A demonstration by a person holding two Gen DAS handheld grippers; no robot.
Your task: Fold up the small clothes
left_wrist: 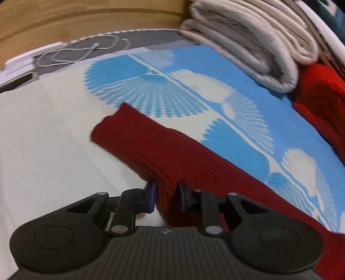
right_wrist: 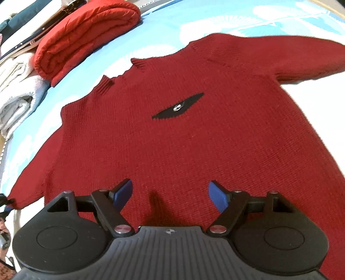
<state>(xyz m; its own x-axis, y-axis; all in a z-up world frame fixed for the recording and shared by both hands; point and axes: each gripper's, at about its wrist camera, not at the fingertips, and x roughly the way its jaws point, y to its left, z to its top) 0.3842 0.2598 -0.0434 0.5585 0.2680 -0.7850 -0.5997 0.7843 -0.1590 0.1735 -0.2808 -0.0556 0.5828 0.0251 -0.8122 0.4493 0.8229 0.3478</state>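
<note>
Home bedroom, blue-and-white shell-patterned bedsheet (left_wrist: 248, 71), folded grey-white quilt (left_wrist: 248, 43), rolled bright red blanket (right_wrist: 86, 38), wooden headboard panel (left_wrist: 86, 19)

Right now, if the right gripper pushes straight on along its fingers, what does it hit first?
Most likely the body of the dark red knit sweater, lying flat on the bedsheet directly beneath the open right gripper, below its black chest emblem. Nothing else lies in that line, though the remaining gap is unclear.

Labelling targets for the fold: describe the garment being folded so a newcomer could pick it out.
On the blue-and-white patterned bedspread, it is the dark red knit sweater spread flat, sleeves out, not stacked. The brighter red folded blanket and pale folded blankets sit beside it. Only the sweater bears a small black wing-shaped emblem on its chest.
</note>
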